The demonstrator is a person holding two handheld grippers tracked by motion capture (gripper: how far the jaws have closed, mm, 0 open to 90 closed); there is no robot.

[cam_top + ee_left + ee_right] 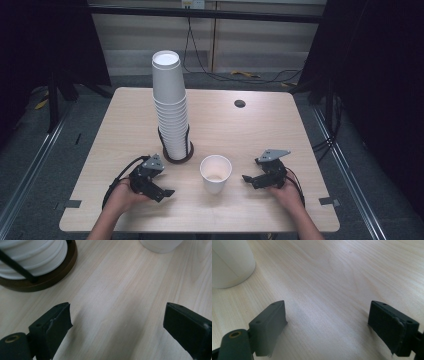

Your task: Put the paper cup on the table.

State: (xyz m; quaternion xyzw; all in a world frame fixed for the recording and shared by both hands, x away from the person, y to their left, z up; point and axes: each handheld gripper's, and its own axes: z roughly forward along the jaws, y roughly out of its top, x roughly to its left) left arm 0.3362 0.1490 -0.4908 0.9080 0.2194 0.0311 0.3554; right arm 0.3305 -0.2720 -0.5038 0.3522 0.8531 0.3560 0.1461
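White paper cup point(216, 173) stands upright on my table point(260, 125), between my left gripper point(169, 192) and right gripper point(247, 178), touching neither. Both have jaws apart over bare wood; the cup stack point(171, 107) rises behind.

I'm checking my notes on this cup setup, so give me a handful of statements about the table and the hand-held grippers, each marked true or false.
1. A single paper cup stands upright between the two grippers. True.
2. The tall cup stack sits in a round brown holder. True.
3. The left hand-held gripper is clamped on the single cup. False: its jaws stand apart over bare table, holding nothing.
4. The right hand-held gripper has open, empty jaws. True.
5. The single cup lies on its side. False: it stands with its mouth up.
6. The stack has toppled onto the table. False: it stands upright.
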